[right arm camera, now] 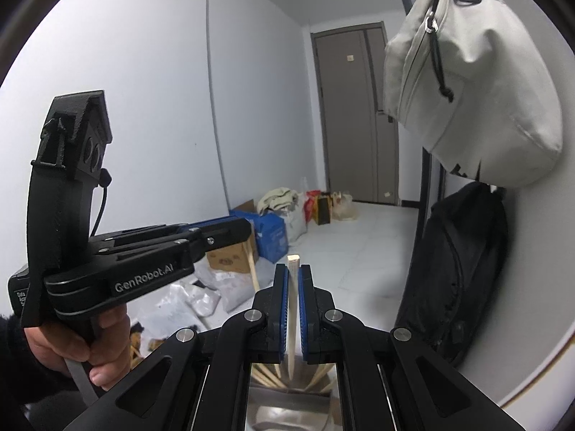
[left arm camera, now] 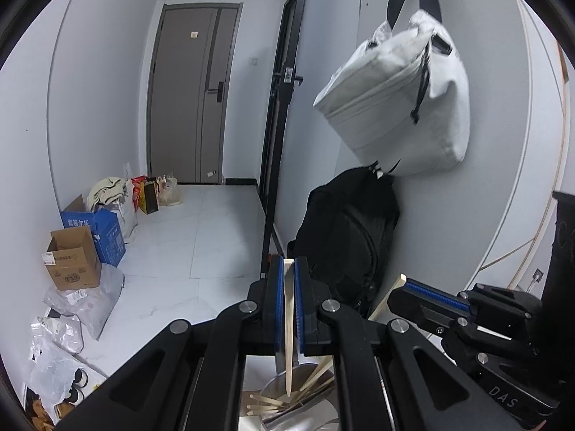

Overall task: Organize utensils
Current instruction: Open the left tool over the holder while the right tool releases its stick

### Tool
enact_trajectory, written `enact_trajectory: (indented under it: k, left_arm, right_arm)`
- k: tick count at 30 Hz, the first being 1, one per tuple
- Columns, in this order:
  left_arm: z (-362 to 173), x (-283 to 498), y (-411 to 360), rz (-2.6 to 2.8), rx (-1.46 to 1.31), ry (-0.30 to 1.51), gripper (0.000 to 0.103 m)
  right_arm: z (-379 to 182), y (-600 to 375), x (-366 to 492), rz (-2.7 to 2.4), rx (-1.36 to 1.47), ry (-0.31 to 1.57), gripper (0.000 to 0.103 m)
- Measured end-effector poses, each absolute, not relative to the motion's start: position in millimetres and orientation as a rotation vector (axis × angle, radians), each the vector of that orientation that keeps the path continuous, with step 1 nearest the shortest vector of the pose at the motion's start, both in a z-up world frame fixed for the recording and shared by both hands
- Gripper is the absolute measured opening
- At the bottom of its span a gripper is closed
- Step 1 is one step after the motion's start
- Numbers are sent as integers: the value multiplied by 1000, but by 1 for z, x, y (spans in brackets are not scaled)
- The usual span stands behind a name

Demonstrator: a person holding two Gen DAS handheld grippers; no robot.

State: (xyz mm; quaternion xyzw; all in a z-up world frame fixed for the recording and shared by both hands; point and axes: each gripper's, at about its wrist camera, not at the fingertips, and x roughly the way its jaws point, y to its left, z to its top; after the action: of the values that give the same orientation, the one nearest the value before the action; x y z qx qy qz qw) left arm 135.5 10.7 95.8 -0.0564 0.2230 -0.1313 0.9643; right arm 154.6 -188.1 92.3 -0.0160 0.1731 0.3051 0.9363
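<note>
While each claw was clamped shut on one chopstick, the left gripper (left arm camera: 287,298) held its stick (left arm camera: 288,327) tip-down over the steel cup (left arm camera: 287,400) of sticks; the right gripper (right arm camera: 294,305) held another stick (right arm camera: 293,309) likewise. Judged step: depositing. Next move calls for lowering, then release.

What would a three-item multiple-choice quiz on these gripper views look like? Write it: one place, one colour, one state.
1. Where is the pale bag?
A. On the floor
B. Hanging on the wall
C. Inside a box

2. What colour are the pads of the left gripper?
A. Red
B. Green
C. Blue

3. What is the right gripper doing?
A. Clamping a chopstick
B. Open, holding nothing
C. Clamping a spoon

Answers: B, it hangs by a black strap; C, blue strips line both fingers; A, a pale stick sits between closed pads.
</note>
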Motion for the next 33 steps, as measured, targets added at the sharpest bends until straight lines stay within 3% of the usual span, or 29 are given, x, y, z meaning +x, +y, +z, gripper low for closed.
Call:
enact_trajectory:
  k: [21,26,27,29,31,33]
  left_arm:
    - [45,162,17,-570,-168,651,2]
    - [49,159,11,-589,-128,705,3]
    - [50,159,14,-573,-132,705,3]
    - [55,156,20,-538,-156,699,8]
    - [57,149,26,-512,-168,687,28]
    - [59,144,28,-499,-166,663,38]
  right_arm:
    - [14,-181,177,700,-104,500,5]
    - [14,-191,178,712,-41,523,11]
    - [14,-194,175,707,-28,522,17]
    - [17,-202,169,688,-2,513,24]
    - [20,-210,165,661,19,508,29]
    - [22,-218,163,646,43,509,38]
